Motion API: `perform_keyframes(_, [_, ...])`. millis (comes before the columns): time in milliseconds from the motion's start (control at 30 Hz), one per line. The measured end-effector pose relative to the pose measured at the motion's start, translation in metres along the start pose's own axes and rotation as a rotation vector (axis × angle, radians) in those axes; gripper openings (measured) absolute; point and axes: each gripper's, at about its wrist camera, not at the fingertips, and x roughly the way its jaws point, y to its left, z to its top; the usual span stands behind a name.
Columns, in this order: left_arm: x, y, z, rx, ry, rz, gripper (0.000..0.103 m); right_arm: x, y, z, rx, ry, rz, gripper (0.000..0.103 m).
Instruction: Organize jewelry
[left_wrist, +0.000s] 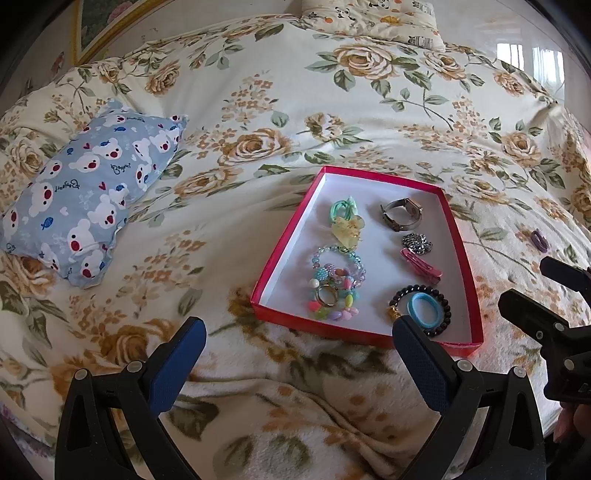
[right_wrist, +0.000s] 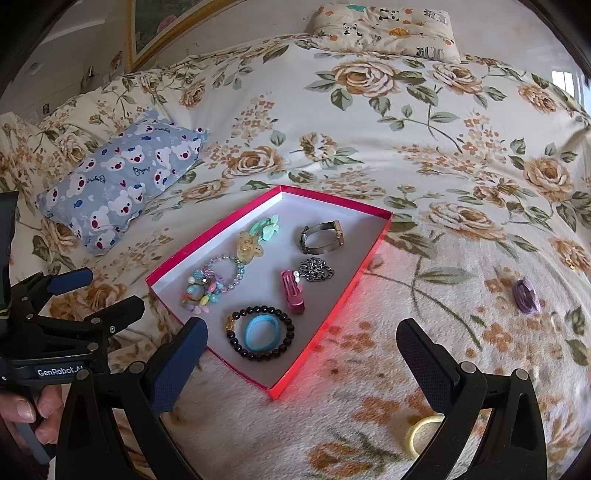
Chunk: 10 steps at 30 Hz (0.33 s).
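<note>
A red tray (left_wrist: 284, 240) (right_wrist: 332, 306) with a white floor lies on the floral bedspread. It holds a watch (left_wrist: 402, 214) (right_wrist: 320, 236), a chain (left_wrist: 416, 243) (right_wrist: 316, 274), a pink clip (left_wrist: 421, 265) (right_wrist: 292, 291), a black bead bracelet (left_wrist: 445, 317) (right_wrist: 236, 341) around a blue ring (left_wrist: 424, 309) (right_wrist: 263, 331), and colourful bead bracelets (left_wrist: 334, 284) (right_wrist: 210, 286). A purple hair tie (left_wrist: 539, 240) (right_wrist: 526, 291) and a yellow ring (right_wrist: 421, 435) lie loose on the bed. My left gripper (left_wrist: 299, 339) is open and empty before the tray. My right gripper (right_wrist: 301, 339) is open and empty over the tray's near corner.
A blue bear-print pillow (left_wrist: 85, 192) (right_wrist: 122, 184) lies left of the tray. A panda-print pillow (left_wrist: 373, 18) (right_wrist: 384, 26) sits at the head of the bed. A framed picture (right_wrist: 166, 22) leans at the back left.
</note>
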Motion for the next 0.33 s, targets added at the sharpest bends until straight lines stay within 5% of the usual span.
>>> perform_keyframes(333, [0.0010, -0.0027, 0.0044, 0.003, 0.004, -0.013, 0.102, 0.0055, -0.0065, 0.0031, 0.016, 0.017, 0.002, 0.103])
